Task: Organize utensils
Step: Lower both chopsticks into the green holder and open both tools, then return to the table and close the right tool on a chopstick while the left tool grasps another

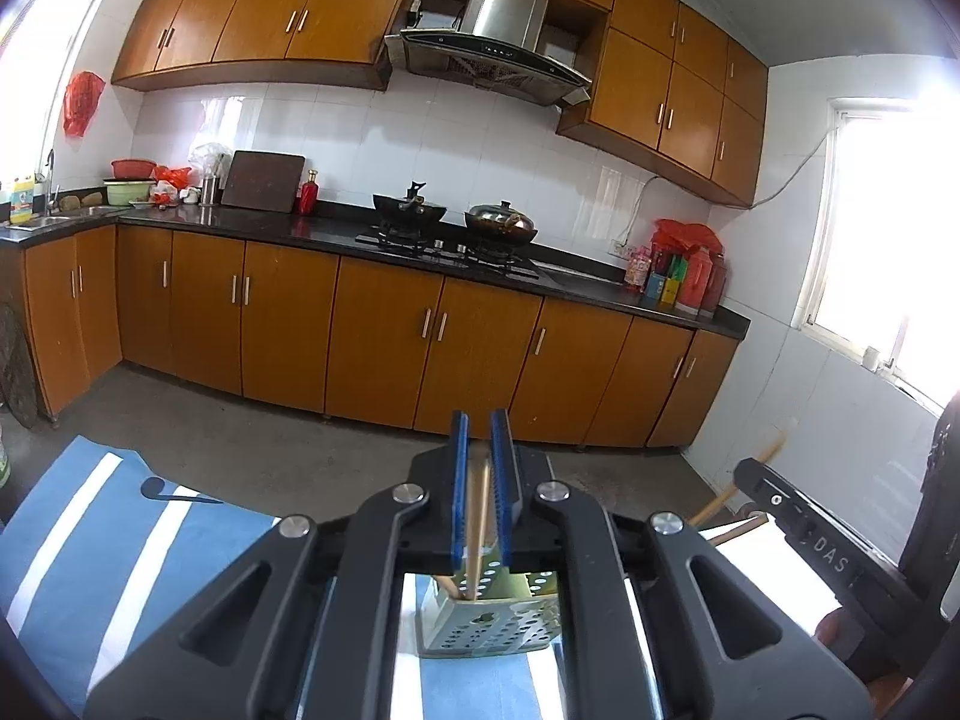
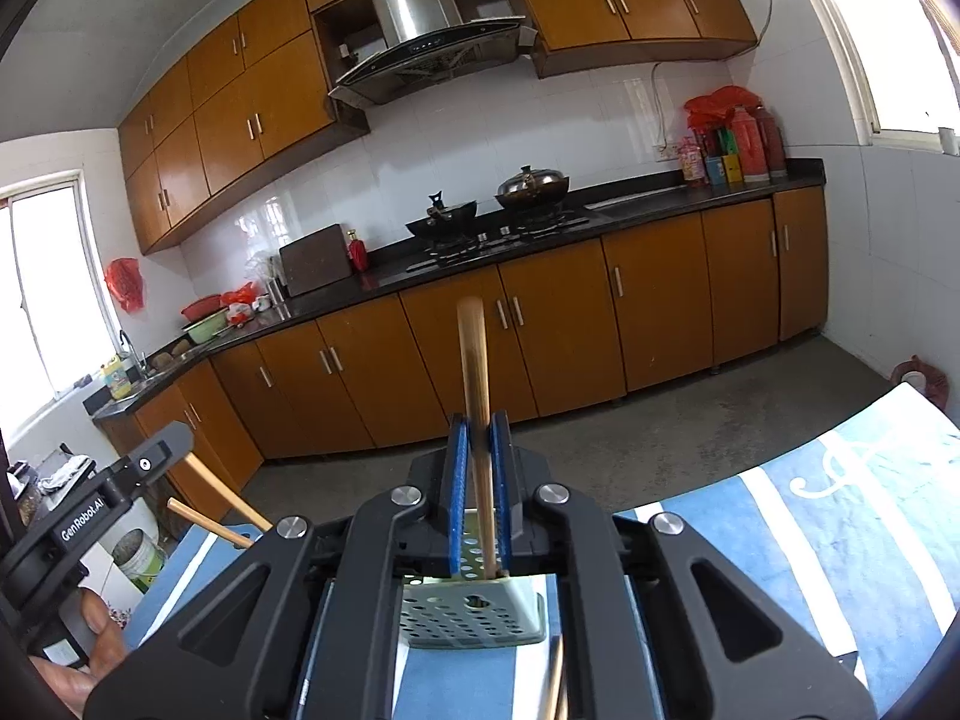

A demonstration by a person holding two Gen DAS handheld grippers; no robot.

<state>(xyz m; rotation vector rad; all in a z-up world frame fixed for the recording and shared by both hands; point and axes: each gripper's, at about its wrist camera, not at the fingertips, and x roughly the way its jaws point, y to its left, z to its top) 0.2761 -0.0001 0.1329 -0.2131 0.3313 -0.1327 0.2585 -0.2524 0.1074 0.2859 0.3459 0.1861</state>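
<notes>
A grey-green perforated utensil holder (image 1: 492, 624) (image 2: 474, 618) stands on a blue-and-white striped cloth right below both grippers. In the left wrist view, my left gripper (image 1: 480, 420) has a blurred wooden chopstick (image 1: 477, 516) between its blue pads. The stick looks loose, and its lower end is in the holder. In the right wrist view, my right gripper (image 2: 480, 423) has a longer chopstick (image 2: 477, 408) standing up through its pads, with narrow gaps beside it and its tip in the holder. Each view catches the other gripper at its edge, with more chopstick ends (image 1: 720, 504) (image 2: 210, 525) beside it.
The striped cloth (image 1: 120, 540) (image 2: 840, 540) covers the table on both sides of the holder. A metal utensil handle (image 2: 558, 678) lies near the holder's front. Beyond the table are a concrete floor, orange cabinets (image 1: 384, 336) and a counter with two woks on the stove (image 1: 444, 234).
</notes>
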